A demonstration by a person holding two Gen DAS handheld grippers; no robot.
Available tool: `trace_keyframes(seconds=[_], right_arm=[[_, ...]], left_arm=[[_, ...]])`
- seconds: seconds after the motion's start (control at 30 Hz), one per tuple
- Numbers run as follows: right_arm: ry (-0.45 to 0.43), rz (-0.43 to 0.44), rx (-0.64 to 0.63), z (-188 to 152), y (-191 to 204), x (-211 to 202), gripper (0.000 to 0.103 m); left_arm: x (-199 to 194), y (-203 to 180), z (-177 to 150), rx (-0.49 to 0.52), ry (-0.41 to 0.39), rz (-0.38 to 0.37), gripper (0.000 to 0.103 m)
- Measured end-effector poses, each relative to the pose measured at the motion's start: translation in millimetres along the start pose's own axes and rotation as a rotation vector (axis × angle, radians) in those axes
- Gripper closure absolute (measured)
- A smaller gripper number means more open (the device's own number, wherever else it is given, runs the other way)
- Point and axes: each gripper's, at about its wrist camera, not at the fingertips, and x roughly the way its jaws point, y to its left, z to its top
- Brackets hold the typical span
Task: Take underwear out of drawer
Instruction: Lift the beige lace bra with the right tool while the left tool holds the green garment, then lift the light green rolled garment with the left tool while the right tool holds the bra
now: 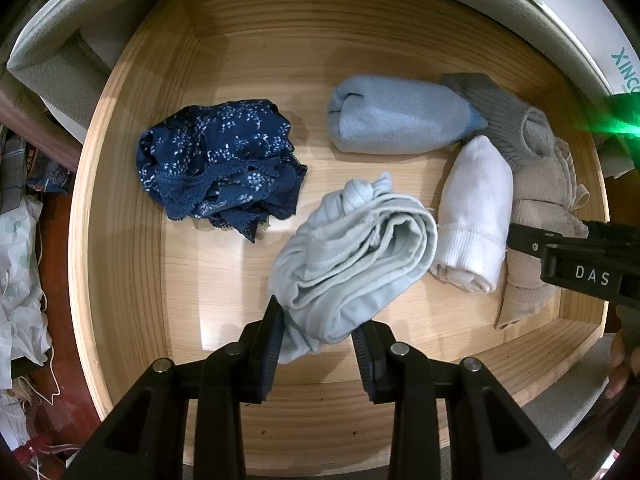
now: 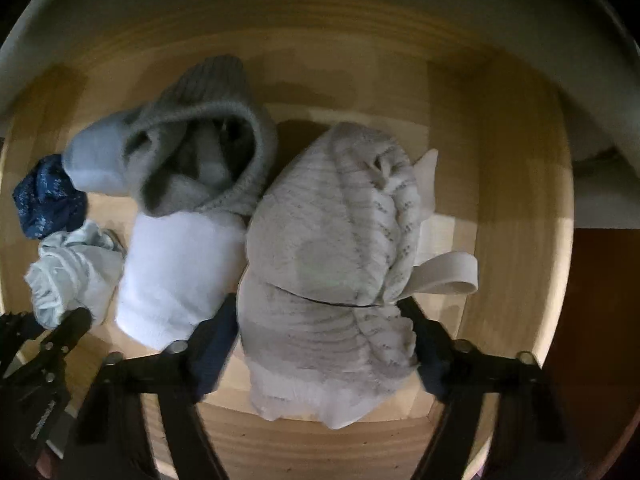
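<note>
Inside the pale wooden drawer [image 1: 120, 208], at centre left of the left view, the crumpled navy floral lace-trimmed underwear [image 1: 216, 164] lies untouched. At lower centre my left tool [image 1: 316, 344] is clamped on the rolled pale mint cotton underwear [image 1: 352, 248], which rests on the drawer floor. Toward the right sit a rolled light-blue fleece sock bundle [image 1: 396, 116], a rolled white sock bundle [image 1: 476, 216] and a grey ribbed sock bundle [image 1: 504, 120]. In the right view, my right tool [image 2: 320, 344] straddles the beige knitted lace-patterned underwear [image 2: 332, 248] at centre, its fingers against both flanks; I cannot tell whether it grips. By my reckoning, nothing has cleared the drawer: three pieces of underwear remain to come out, alongside three sock bundles.
</note>
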Motion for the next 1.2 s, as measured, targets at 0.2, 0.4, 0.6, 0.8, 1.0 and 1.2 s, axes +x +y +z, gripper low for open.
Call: trace_keyframes(seconds=[0.2,0.4,0.6,0.8,1.0,1.2], right_arm=[[0.023,0.007,-0.031,-22,2,6,0.039],[0.057,0.011,-0.032,-40,-1,5,0.041],[0.066,0.067,0.039,-43,-21,4,0.042],[0.063,0.036,0.008,-47,-15,19,0.04],[0.066,0.024,-0.016,-47,-9,31,0.039],[0.059,0.02,-0.02,-49,0,35,0.039]], left_arm=[[0,0,0,-0.001,-0.001,-0.001,0.07],[-1,1,-1,-0.003,-0.008,0.006,0.07],[-7,-1,-3,-0.015,-0.031,0.037,0.071],[-16,-3,-6,-0.025,-0.047,0.036,0.074],[-30,3,-14,-0.05,-0.065,0.026,0.075],[-47,6,-21,-0.04,-0.084,0.036,0.078]])
